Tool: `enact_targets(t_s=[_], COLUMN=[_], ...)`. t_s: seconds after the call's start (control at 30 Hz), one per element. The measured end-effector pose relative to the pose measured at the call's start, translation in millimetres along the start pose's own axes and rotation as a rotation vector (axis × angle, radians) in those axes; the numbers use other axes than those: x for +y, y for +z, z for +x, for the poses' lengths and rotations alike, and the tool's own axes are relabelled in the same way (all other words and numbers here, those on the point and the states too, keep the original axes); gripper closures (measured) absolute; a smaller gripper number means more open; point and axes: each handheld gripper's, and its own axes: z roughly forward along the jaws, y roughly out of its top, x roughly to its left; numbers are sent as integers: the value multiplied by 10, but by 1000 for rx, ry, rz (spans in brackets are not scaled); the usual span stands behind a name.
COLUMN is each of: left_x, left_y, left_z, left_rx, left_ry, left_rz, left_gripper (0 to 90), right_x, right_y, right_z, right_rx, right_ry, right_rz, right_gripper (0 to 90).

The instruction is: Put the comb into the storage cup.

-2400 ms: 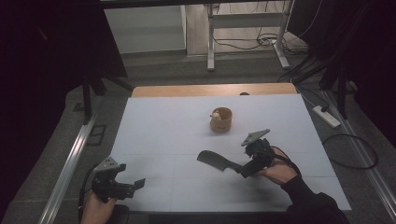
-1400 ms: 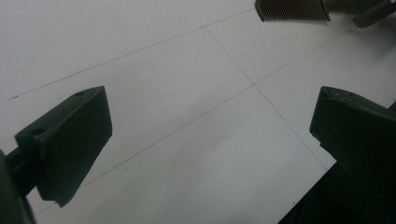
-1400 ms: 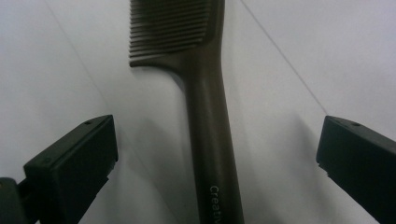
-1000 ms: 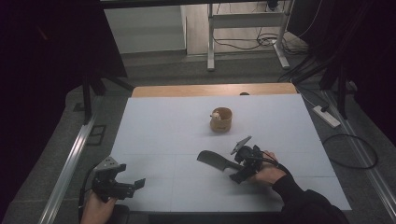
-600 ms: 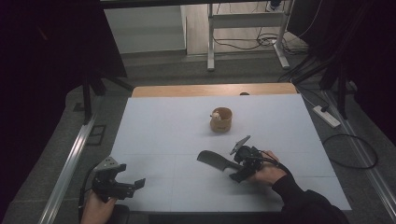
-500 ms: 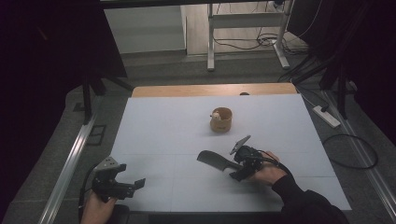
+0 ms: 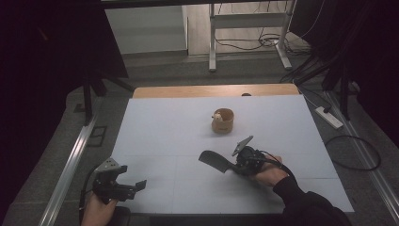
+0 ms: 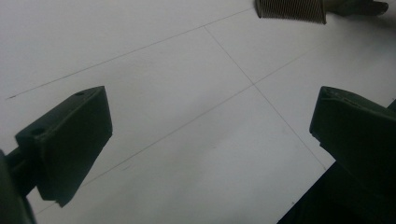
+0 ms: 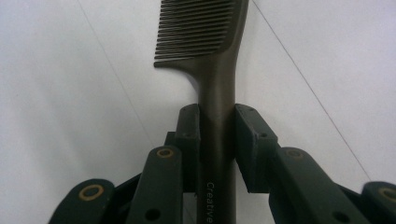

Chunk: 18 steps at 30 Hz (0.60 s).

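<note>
1. Lower left of the high view: left gripper (image 7: 123,184) sits low on the white table (image 7: 164,127), jaws spread wide, nothing between them; bare table shows in the gap in the left gripper view.
2. Lower right of centre: right gripper (image 7: 234,164), jaws just been closing, now pinching the handle of the dark comb (image 7: 214,160).
3. Right gripper view: both pads pressed against the comb handle (image 9: 217,140), teeth toward the top of frame, comb lying on the table.
4. Farther back, upper centre: small wooden cup (image 7: 222,120) stands upright, well apart from the comb.
</note>
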Motion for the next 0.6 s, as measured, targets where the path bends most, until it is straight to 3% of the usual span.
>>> enact_targets(t_s=[0.37,0.5,0.6], left_x=[10,16,25], left_y=[6,3,-4], left_z=[-23,-32,-35], left_rx=[8,16,0], left_ry=[16,22,17], left_rz=[5,6,-29], left_gripper=[0,0,0], right_x=[-13,-17,-38], right_y=[-19,-79,-132], right_z=[-1,-4,-9], right_rx=[11,9,6], right_ry=[0,6,4], right_rz=[-17,-57,-77], right_gripper=[728,728,728])
